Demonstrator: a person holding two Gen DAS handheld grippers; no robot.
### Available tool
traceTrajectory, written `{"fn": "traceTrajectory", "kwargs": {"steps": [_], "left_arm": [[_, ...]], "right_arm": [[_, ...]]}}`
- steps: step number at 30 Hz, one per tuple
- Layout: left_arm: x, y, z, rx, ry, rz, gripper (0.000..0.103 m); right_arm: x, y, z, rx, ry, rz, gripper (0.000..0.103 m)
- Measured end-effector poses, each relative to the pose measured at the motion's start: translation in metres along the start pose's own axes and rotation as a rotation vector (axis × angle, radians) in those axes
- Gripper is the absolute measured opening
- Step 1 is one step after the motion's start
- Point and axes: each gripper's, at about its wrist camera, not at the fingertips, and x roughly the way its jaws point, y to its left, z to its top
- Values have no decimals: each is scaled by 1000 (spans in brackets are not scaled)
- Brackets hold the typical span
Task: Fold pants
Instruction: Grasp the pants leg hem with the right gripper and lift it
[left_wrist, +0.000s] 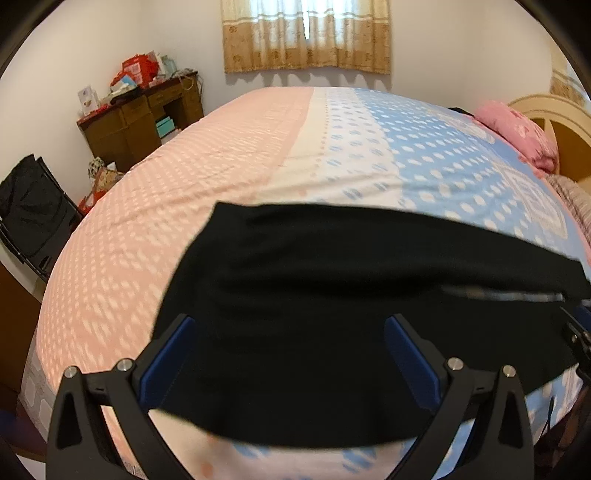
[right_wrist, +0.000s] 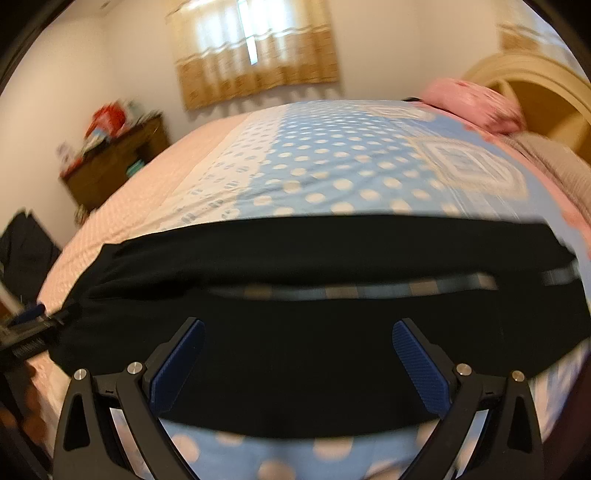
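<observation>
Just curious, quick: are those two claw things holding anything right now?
Left gripper: open, holding nothing, over the black pants.
Right gripper: open, holding nothing.

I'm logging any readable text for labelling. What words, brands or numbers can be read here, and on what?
None can be read.
Red boxes on the wooden desk: printing too small.
Black pants: no label visible.
Both grippers: no markings legible.

No legible text or labels anywhere

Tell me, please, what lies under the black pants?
The black pants lie on the bedsheet, pink at one side and blue dotted at the other. Whatever is beneath the cloth itself is covered.
</observation>
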Motion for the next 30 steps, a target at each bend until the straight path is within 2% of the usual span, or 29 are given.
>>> {"fn": "traceTrajectory", "kwargs": {"steps": [4,6,8,10,15,17,18,19,20,21,23,24,26,30], "left_arm": [[17,14,26,-25,-6,47,103],[32,18,35,-31,24,60,103],[48,23,42,-46,63,59,103],[58,27,44,-68,87,43,103],[82,25,44,-45,135,35,103],[89,27,44,-36,152,34,103],[93,27,43,-34,160,38,103],[96,29,42,-33,164,43,103],[99,30,41,-33,169,53,103],[101,30,40,-32,172,61,103],[102,34,37,-40,172,73,103],[99,36,35,-51,168,74,103],[89,42,33,-70,152,60,103],[61,53,24,-79,96,47,103]], "right_arm": [[37,6,49,-106,-5,45,101],[63,12,72,-151,21,66,100],[94,24,89,-227,68,78,94],[121,36,99,-299,117,107,85],[184,62,115,-420,213,178,82],[203,65,117,-441,279,254,72],[209,67,115,-453,308,273,60],[218,69,112,-473,352,282,53],[222,70,109,-489,360,286,53],[218,69,108,-494,334,301,47],[214,68,107,-507,330,336,29],[212,69,107,-505,333,340,11],[203,72,105,-501,334,337,6],[165,85,102,-550,225,315,5]]}}
